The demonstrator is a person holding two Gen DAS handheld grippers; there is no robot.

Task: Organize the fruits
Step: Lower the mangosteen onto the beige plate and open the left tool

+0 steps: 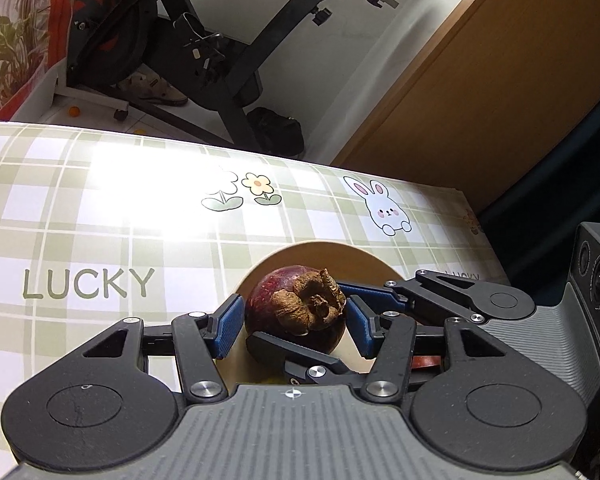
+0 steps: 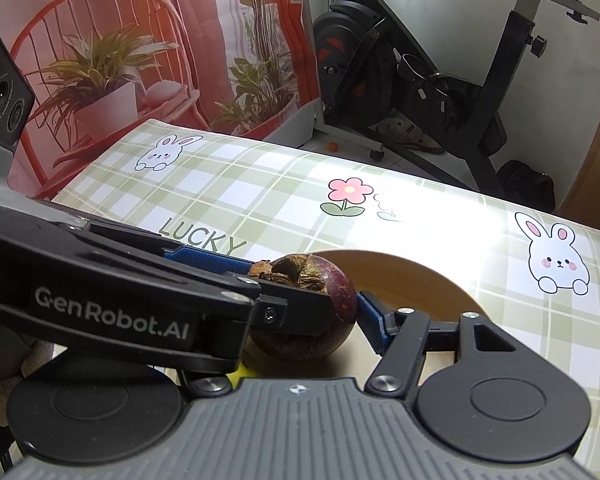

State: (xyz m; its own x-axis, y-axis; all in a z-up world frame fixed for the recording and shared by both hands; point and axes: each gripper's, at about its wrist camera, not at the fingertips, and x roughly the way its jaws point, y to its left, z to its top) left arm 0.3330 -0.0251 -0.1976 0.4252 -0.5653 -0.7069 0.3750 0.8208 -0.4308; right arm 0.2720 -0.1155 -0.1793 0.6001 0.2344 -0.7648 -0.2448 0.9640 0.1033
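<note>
Left wrist view: your left gripper [image 1: 296,322] brackets the mangosteen [image 1: 296,312] sitting on the tan plate [image 1: 320,252]; its pads look just apart from the skin. Your right gripper [image 2: 304,312] also flanks it, grip uncertain. Sorting seems barely begun.

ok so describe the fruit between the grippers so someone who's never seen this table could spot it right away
On the green plaid tablecloth printed with bunnies and LUCKY, find the round tan plate near the front edge. On it sits a mangosteen, with the left gripper and the right gripper closing in around it. It is the dark purple round fruit with a dried brown calyx.
</note>
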